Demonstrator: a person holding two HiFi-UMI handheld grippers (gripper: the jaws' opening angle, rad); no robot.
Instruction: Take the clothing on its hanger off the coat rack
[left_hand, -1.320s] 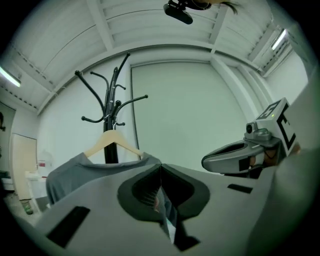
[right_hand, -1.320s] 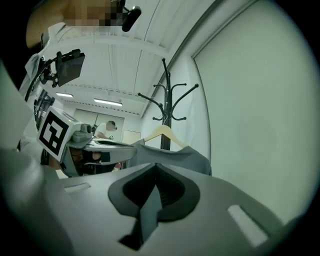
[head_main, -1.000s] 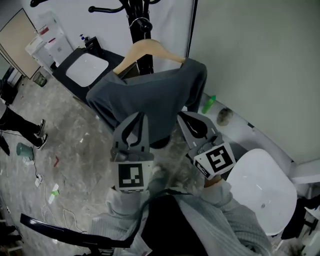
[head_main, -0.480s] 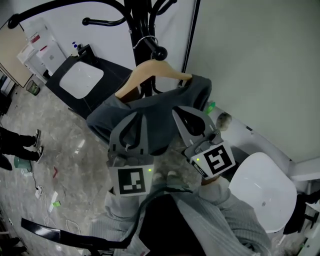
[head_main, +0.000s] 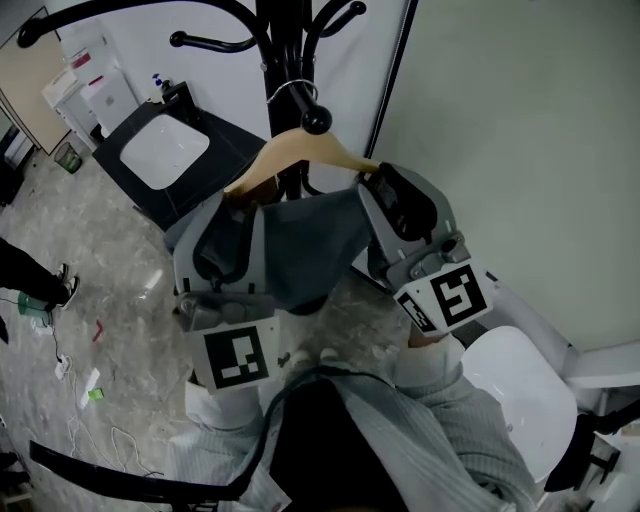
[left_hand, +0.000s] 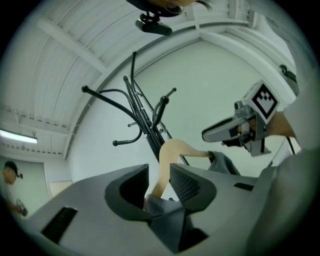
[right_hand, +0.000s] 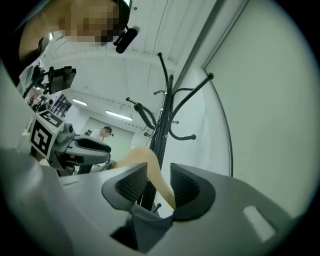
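A wooden hanger (head_main: 300, 150) hangs by its wire hook (head_main: 295, 92) on the black coat rack (head_main: 280, 40), with a grey garment (head_main: 300, 240) draped over it. My left gripper (head_main: 225, 220) is at the hanger's left shoulder and my right gripper (head_main: 400, 195) at its right shoulder. Both sets of jaws have just been opening. In the left gripper view the hanger arm (left_hand: 172, 150) and a fold of grey cloth (left_hand: 160, 204) lie between my left gripper's (left_hand: 159, 175) jaws, with a gap beside them. My right gripper (right_hand: 159, 175) straddles the other arm (right_hand: 145, 157) in the same way.
A black table with a white tray (head_main: 165, 150) stands left of the rack. A white round seat (head_main: 520, 400) is at my lower right, close to the pale wall (head_main: 520, 120). A person's legs (head_main: 25, 270) show at the far left, and cables lie on the floor.
Both grippers have risen from below the garment's hem to the hanger's shoulders. Their jaws, shut before, now stand apart around the hanger arms.
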